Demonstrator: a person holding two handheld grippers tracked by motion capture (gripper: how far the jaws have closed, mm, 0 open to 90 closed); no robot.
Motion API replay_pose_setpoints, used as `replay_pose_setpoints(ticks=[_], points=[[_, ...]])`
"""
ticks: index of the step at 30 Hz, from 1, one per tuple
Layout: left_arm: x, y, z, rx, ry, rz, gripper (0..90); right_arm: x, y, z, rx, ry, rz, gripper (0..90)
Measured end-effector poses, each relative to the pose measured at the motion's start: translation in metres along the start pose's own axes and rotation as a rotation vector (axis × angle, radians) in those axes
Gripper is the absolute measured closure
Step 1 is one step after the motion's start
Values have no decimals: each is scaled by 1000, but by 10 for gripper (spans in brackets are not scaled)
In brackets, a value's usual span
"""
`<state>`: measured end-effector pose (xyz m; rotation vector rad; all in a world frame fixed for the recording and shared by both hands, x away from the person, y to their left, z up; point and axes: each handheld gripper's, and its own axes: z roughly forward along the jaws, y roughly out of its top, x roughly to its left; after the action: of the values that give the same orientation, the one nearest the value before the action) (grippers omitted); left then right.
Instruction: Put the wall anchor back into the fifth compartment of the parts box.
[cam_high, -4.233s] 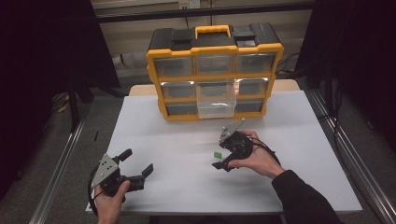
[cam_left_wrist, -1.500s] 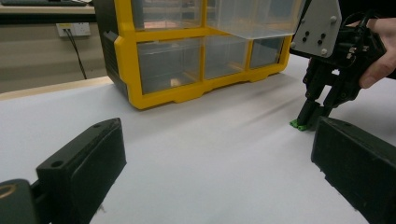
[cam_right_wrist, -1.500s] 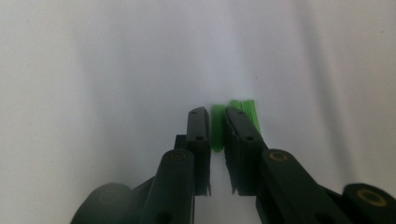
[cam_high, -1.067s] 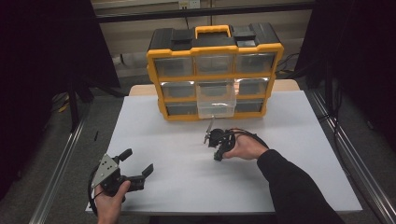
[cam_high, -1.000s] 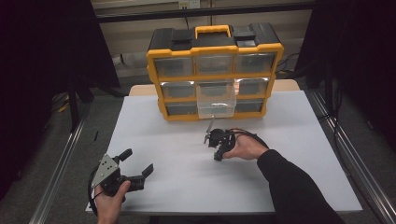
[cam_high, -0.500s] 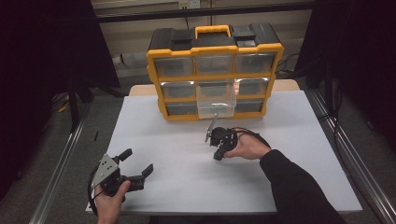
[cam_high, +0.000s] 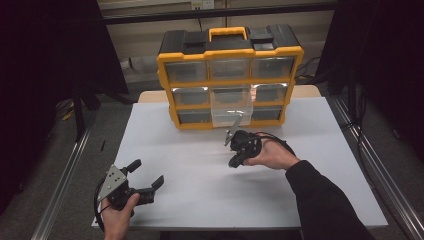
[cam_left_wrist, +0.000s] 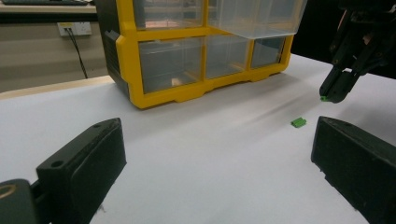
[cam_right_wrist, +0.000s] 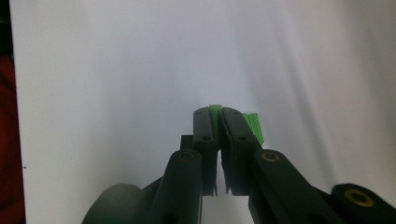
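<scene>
A small bright-green plastic block (cam_right_wrist: 215, 108) sits pinched at the tips of the right hand-held gripper (cam_right_wrist: 217, 113), only its top edge peeking out. A second, matching green block (cam_left_wrist: 298, 122) lies loose on the white surface (cam_left_wrist: 210, 154) — just beside and below it.

Green piece (cam_right_wrist: 215, 109) mostly hidden between right gripper (cam_right_wrist: 218, 116) jaws; shape unclear.

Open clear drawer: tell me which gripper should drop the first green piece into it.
Right. The right gripper already pinches a green piece in shut jaws, close to the open drawer. The left gripper sits open and empty at the near edge.
</scene>
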<state>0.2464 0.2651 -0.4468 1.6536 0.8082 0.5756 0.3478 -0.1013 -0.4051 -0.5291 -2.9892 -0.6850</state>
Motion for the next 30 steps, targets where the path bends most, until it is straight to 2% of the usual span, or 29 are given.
replay_pose_setpoints(ticks=[2,4,5,6,9,12,19,20,21,23,24,30], points=[[0,0,0,0,0,0,30,2,0,-5,-9,4,2,849],[1,0,0,2,-2,4,29,2,1,-8,-29,4,-21,848],[1,-1,-1,0,4,4,30,3,1,-11,-26,4,-2,849],[1,-1,-1,-2,1,-5,30,3,1,-12,-47,2,-18,849],[0,-1,-1,-3,4,-8,30,2,1,-19,-63,-1,-8,849],[1,0,0,-1,1,-3,30,0,1,-24,-95,2,-21,849],[1,0,-1,0,2,-7,30,1,4,-35,-120,-3,-18,849],[1,0,-1,0,5,-11,30,0,4,-36,-131,-4,-37,849],[1,0,-1,-3,7,-18,29,1,5,-38,-130,-6,-21,849],[1,0,0,-12,10,-26,30,0,6,-41,-152,-12,-23,849],[2,0,-1,-2,6,-7,30,0,6,-43,-159,-10,-22,848],[1,0,-1,-2,6,-19,29,0,11,-57,-186,-15,-32,849]])
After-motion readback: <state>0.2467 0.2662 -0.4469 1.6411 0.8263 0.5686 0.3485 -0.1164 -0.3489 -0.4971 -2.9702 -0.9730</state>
